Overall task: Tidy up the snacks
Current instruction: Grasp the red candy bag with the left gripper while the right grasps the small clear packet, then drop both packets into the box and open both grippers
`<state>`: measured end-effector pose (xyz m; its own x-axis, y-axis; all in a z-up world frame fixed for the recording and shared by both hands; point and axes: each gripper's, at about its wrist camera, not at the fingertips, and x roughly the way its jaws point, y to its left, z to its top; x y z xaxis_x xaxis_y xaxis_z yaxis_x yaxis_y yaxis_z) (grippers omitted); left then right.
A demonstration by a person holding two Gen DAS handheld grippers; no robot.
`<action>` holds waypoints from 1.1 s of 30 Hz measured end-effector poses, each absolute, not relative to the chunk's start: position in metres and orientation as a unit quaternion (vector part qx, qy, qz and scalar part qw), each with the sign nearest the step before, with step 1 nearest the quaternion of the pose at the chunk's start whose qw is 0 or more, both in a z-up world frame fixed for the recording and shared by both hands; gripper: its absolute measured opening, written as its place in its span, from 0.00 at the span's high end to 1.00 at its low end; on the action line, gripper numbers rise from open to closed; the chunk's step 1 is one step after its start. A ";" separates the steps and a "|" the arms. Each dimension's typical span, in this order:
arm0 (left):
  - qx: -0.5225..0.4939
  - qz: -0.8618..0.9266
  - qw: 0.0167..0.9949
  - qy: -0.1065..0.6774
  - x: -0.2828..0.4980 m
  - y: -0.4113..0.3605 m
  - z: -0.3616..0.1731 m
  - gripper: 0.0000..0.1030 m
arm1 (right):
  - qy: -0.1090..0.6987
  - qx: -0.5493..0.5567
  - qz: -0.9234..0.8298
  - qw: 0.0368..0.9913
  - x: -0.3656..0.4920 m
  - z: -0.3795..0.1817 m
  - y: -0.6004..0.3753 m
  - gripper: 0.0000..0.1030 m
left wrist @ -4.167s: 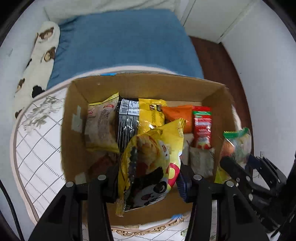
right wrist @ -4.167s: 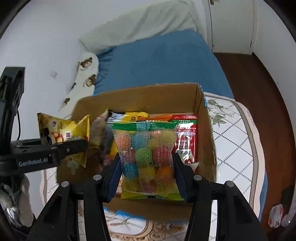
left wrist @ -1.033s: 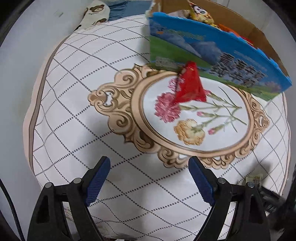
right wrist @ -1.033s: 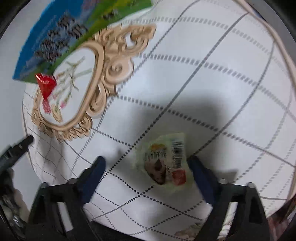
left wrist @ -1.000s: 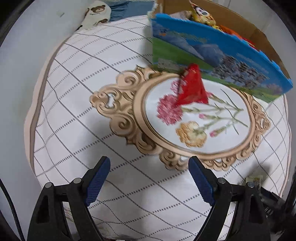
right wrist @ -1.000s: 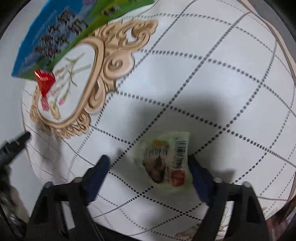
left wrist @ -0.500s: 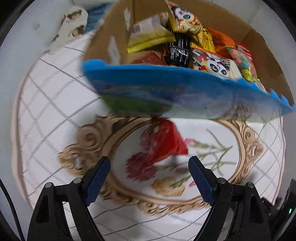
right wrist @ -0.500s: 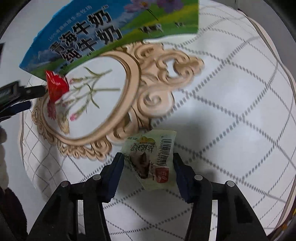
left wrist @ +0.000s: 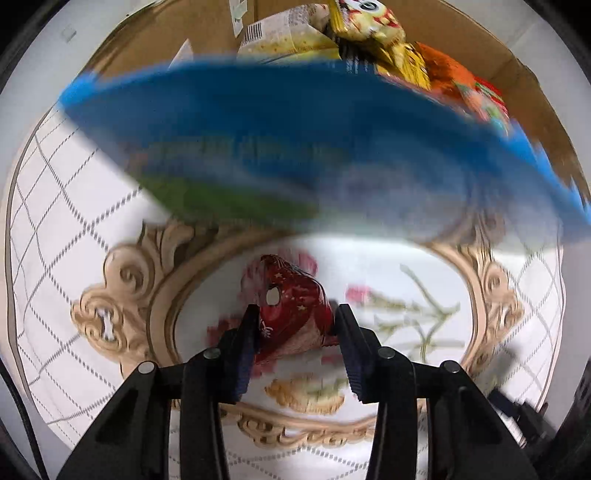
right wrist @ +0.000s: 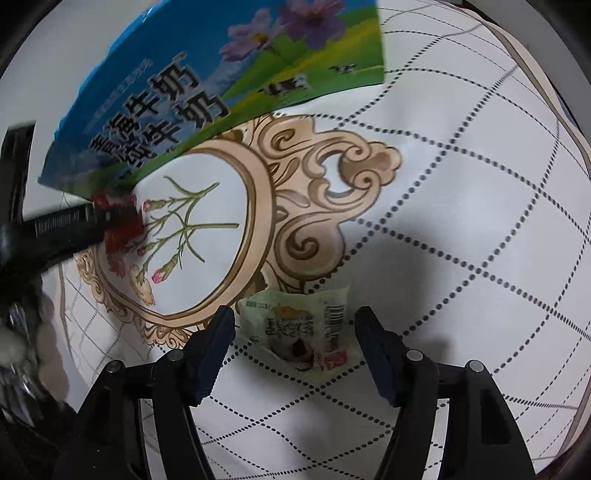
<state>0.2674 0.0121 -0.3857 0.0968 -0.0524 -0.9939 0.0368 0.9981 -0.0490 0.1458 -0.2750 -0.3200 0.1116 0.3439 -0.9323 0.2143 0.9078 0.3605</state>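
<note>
L gripper [left wrist: 295, 328] is clamped on the red packet [left wrist: 291, 310], pads pressing both sides, packet sitting over the floral medallion of the cloth [left wrist: 74, 206] just in front of the box [left wrist: 280, 155]. Can't tell if it's lifted off the cloth or resting on it. Red packet looks like thin foil, puffy, v. light; it'll crumple, not break, and foil is slick, so you want the pads across the mid-body as they are, not on the tapered tip. R gripper [right wrist: 295, 347] is spread wide, fingers either side of the green packet [right wrist: 299, 332], not touching it. Green packet lies flat on the cloth near the medallion's edge, barcode up, wrinkled film, prob. a soft single-serve item inside. Judgement: light, floppy, low profile, so you'll need to get the tips right down to the cloth and close across the short width, on the filled middle, not the flat seal edges, which would slip out. Cloth may bunch under the tips. Box already holds other snacks [left wrist: 369, 26]; its near wall is tall, so carry both packets up and over.
</note>
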 end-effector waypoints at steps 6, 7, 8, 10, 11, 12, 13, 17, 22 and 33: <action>-0.017 -0.057 0.716 0.696 0.208 0.007 -0.392 0.63 | 0.675 0.196 0.054 0.710 0.149 -0.328 -0.258 0.31; -0.018 -0.059 0.713 0.698 0.202 0.006 -0.395 0.62 | 0.677 0.186 0.053 0.710 0.149 -0.330 -0.253 0.31; -0.019 -0.059 0.710 0.702 0.198 0.005 -0.400 0.62 | 0.679 0.177 0.051 0.710 0.148 -0.333 -0.248 0.31; -0.024 -0.059 0.697 0.714 0.196 0.007 -0.415 0.60 | 0.677 0.161 0.044 0.717 0.145 -0.336 -0.239 0.31; -0.031 -0.057 0.696 0.715 0.197 0.009 -0.421 0.60 | 0.674 0.151 0.041 0.722 0.144 -0.336 -0.235 0.32; -0.042 -0.054 0.695 0.716 0.198 0.011 -0.425 0.60 | 0.671 0.144 0.038 0.726 0.144 -0.337 -0.233 0.35; -0.046 -0.052 0.694 0.716 0.201 0.013 -0.427 0.60 | 0.669 0.136 0.036 0.730 0.145 -0.339 -0.226 0.36; -0.039 -0.046 0.701 0.711 0.210 0.016 -0.420 0.63 | 0.661 0.116 0.040 0.740 0.142 -0.340 -0.223 0.37; -0.038 -0.049 0.701 0.710 0.209 0.008 -0.405 0.65 | 0.651 0.127 0.053 0.746 0.135 -0.332 -0.222 0.37; -0.072 -0.108 0.737 0.663 0.209 -0.012 -0.301 0.65 | 0.600 0.164 0.106 0.775 0.131 -0.250 -0.246 0.37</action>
<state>0.2087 -0.0119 -0.3007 0.0978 -0.2544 -0.9621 0.0634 0.9664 -0.2491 0.1308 -0.2458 -0.2503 0.2566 0.3615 -0.8964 0.0334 0.9235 0.3820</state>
